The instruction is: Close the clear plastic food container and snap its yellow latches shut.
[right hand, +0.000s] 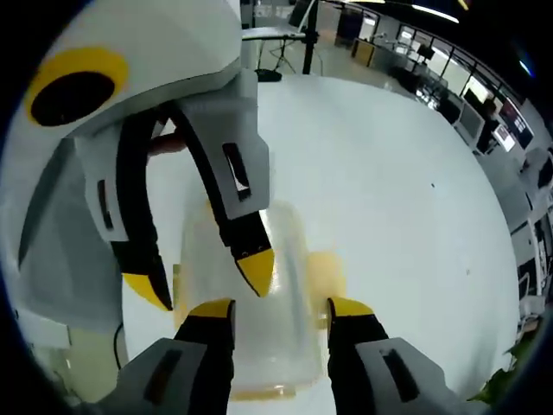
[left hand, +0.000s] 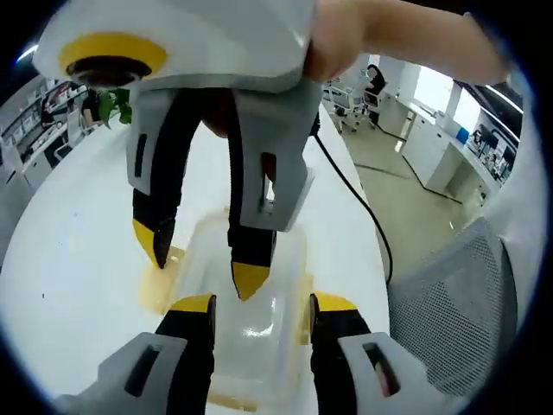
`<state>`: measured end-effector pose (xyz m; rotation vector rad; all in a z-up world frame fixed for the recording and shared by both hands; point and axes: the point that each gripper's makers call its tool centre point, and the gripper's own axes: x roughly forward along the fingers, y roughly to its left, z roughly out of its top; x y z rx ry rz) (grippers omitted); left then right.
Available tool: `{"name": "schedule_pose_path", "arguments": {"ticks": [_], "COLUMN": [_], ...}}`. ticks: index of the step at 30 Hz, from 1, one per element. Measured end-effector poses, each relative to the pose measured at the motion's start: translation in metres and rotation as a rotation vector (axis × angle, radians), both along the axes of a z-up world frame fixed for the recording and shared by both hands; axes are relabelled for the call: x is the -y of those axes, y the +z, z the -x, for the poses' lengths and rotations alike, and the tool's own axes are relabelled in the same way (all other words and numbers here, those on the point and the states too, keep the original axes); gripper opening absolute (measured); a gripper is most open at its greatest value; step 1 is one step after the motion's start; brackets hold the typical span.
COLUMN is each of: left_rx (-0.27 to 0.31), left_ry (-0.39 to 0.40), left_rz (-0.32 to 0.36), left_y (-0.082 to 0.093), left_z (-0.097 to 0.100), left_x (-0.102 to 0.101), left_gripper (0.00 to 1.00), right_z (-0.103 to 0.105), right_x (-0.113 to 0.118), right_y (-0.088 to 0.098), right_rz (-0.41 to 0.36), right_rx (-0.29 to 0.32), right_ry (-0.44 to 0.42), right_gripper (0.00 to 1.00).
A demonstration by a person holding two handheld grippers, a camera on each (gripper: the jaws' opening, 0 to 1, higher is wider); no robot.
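The clear plastic food container (left hand: 259, 324) lies on the white table (left hand: 78, 251) with its lid on. A yellow latch (left hand: 162, 287) sticks out flat on its left side, and another latch (left hand: 306, 304) shows on the right. My left gripper (left hand: 263, 303) is open, its yellow-tipped jaws low over the lid. My right gripper (left hand: 203, 264) comes in from above, open, one tip on the lid and the other by the left latch. In the right gripper view the container (right hand: 268, 346) sits under my open right gripper (right hand: 281, 309), a latch (right hand: 325, 273) lies flat, and the left gripper (right hand: 201, 278) faces it.
A black cable (left hand: 363, 207) runs along the table's right edge. A grey mesh chair (left hand: 467, 303) stands beside the table. A green plant (left hand: 112, 104) stands at the far end. A hand (left hand: 389, 35) holds the right gripper. Desks and a person (left hand: 376, 82) are far back.
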<state>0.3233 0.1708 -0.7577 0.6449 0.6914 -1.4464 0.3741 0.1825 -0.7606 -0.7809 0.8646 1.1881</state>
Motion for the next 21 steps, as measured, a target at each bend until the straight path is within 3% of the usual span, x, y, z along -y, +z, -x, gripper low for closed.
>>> {"name": "schedule_pose_path", "arguments": {"ticks": [14, 16, 21], "left_rx": [0.136, 0.194, 0.259], "left_ry": [-0.029, -0.046, -0.041], "left_rz": [-0.029, -0.052, -0.077], "left_y": [-0.006, -0.008, -0.012], "left_z": [0.007, 0.006, 0.005], "left_x": [0.000, -0.001, 0.000], "left_gripper": [0.52, 0.52, 0.50], "right_z": [-0.007, -0.006, -0.004], "right_x": [-0.004, -0.004, -0.005], "right_y": [-0.006, -0.006, -0.010], "right_rz": [0.010, 0.011, 0.011], "right_rx": [-0.107, -0.117, -0.189], "right_ry": [0.032, 0.039, 0.036], "right_gripper": [0.45, 0.45, 0.42]}}
